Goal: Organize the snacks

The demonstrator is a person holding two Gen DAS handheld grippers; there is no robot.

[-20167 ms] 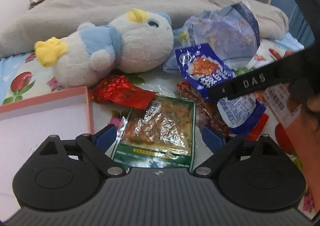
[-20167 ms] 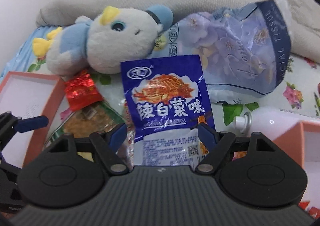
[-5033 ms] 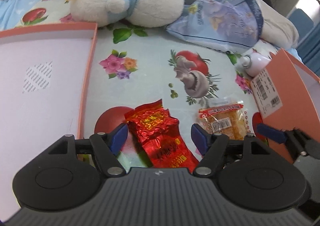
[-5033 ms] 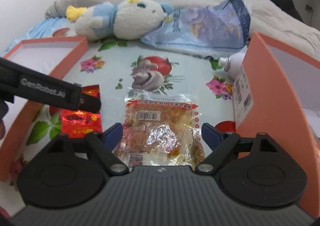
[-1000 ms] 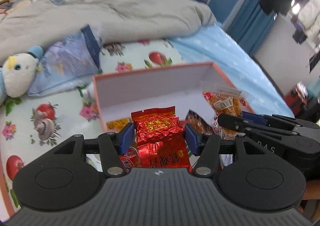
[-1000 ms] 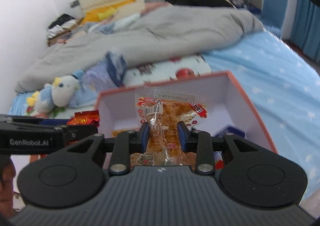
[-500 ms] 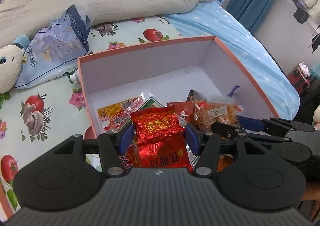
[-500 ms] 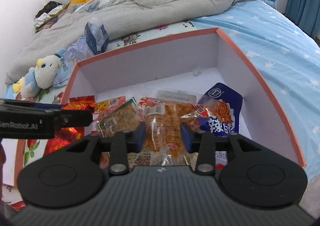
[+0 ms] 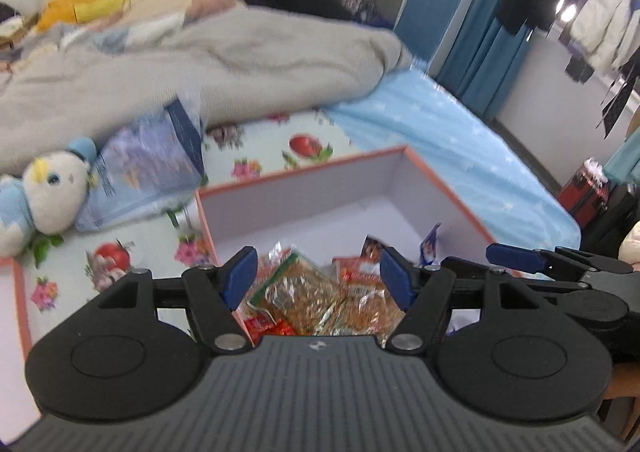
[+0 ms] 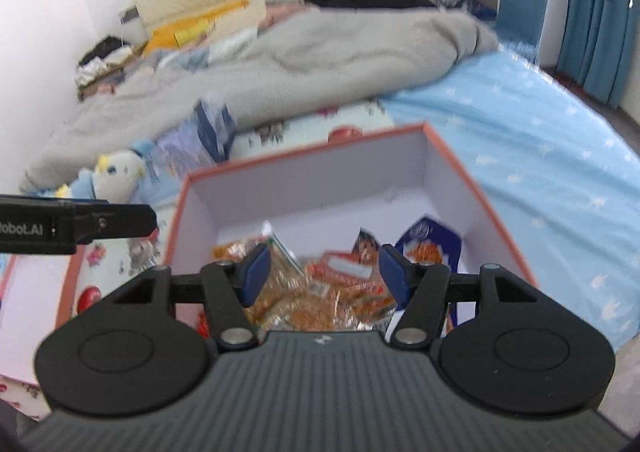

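Observation:
An orange box with white inside [image 9: 304, 196] [image 10: 440, 156] sits on the bed and holds several snack packets. A green-edged packet [image 9: 300, 288], a clear orange-snack packet [image 10: 340, 292], a red foil packet [image 9: 272, 326] and a blue packet [image 10: 432, 244] lie in it. My left gripper [image 9: 318, 278] is open and empty above the box's near left corner. My right gripper [image 10: 326, 272] is open and empty above the packets. The right gripper also shows at the right of the left wrist view [image 9: 560, 264].
A blue-and-white plush toy [image 9: 44, 188] and a bluish tissue pack [image 9: 152, 160] lie left of the box. A grey blanket [image 9: 200, 64] covers the bed's far side. The box lid [image 9: 20, 292] lies at the far left.
Both grippers have opened and let go of their packets, which now lie in the box. Both have lifted and pulled back from the box.

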